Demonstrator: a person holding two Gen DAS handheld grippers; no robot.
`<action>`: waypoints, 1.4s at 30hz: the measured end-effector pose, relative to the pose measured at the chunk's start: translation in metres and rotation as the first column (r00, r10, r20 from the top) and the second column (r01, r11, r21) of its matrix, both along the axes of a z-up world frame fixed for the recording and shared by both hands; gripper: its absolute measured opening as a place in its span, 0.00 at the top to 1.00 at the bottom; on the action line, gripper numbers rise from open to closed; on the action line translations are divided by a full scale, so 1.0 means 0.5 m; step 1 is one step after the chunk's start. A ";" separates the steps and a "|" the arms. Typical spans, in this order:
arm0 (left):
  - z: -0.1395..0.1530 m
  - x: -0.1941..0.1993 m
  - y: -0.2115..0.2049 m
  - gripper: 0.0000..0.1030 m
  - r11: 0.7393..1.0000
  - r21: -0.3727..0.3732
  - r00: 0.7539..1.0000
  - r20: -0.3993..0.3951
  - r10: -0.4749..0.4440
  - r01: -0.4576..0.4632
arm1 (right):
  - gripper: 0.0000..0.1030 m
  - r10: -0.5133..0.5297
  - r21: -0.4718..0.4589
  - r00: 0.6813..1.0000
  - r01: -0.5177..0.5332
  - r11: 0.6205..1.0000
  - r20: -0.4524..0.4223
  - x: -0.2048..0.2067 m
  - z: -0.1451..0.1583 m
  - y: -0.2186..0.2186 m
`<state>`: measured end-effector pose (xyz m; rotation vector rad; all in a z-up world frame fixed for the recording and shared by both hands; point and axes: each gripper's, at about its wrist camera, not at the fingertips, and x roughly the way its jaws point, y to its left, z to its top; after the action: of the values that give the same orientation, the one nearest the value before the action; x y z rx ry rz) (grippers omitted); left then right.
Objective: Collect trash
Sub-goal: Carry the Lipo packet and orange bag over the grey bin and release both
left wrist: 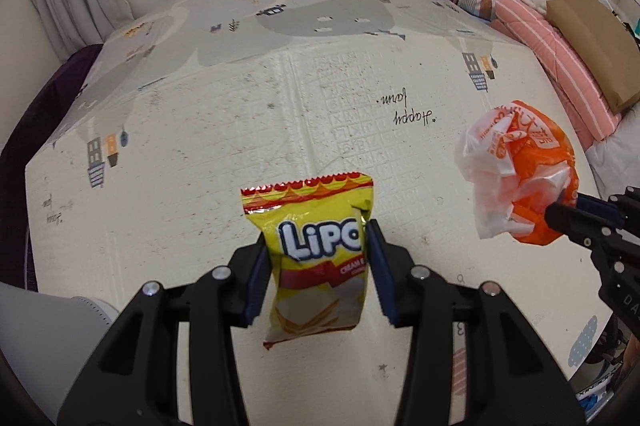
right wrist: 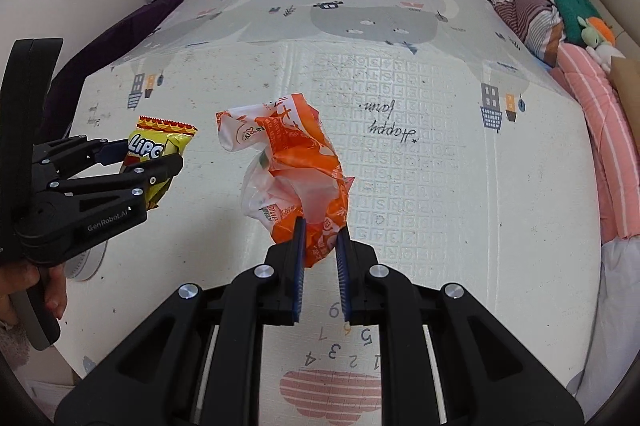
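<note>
Left gripper (left wrist: 318, 266): half-spread, clamped on snack pack (left wrist: 316, 262). Right gripper (right wrist: 322, 254): nearly closed, pinching orange bag (right wrist: 296, 169). Both above mat (right wrist: 400, 185).

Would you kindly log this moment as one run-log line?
left gripper: shut on yellow snack packet | right gripper: shut on orange plastic bag | both held above play mat

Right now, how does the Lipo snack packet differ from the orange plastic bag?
The Lipo snack packet is yellow and red, flat and intact; the orange plastic bag is orange and white, crumpled into a loose wad. The packet is gripped across its middle by the left gripper; the bag is pinched at its lower end by the right gripper, jaws much narrower. Both are held up off the play mat.
</note>
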<state>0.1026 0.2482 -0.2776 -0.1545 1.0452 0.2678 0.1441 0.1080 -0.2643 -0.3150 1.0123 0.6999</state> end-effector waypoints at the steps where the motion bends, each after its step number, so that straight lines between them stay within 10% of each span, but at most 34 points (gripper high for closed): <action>1: 0.020 -0.023 0.006 0.57 1.000 0.010 1.000 0.010 0.009 -0.009 | 0.87 0.013 0.004 1.000 -0.013 1.000 0.010 -0.016 0.017 0.005; 13: 0.207 -0.338 0.139 0.56 0.974 0.058 0.972 0.100 0.211 -0.218 | 0.87 0.246 0.040 0.961 -0.253 0.967 0.127 -0.264 0.197 0.135; 27: 0.337 -0.720 0.382 0.56 0.879 0.149 0.887 0.171 0.428 -0.453 | 0.87 0.518 0.172 0.842 -0.538 0.825 0.152 -0.586 0.336 0.453; 42: 0.324 -0.795 0.513 0.54 0.921 0.043 0.912 0.170 0.374 -0.386 | 0.83 0.531 0.135 0.830 -0.553 0.822 0.171 -0.709 0.387 0.689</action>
<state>-0.2950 0.5050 -0.1155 -0.3074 0.8390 0.6396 -0.2105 0.4523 -0.0706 -0.4934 0.7269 1.2697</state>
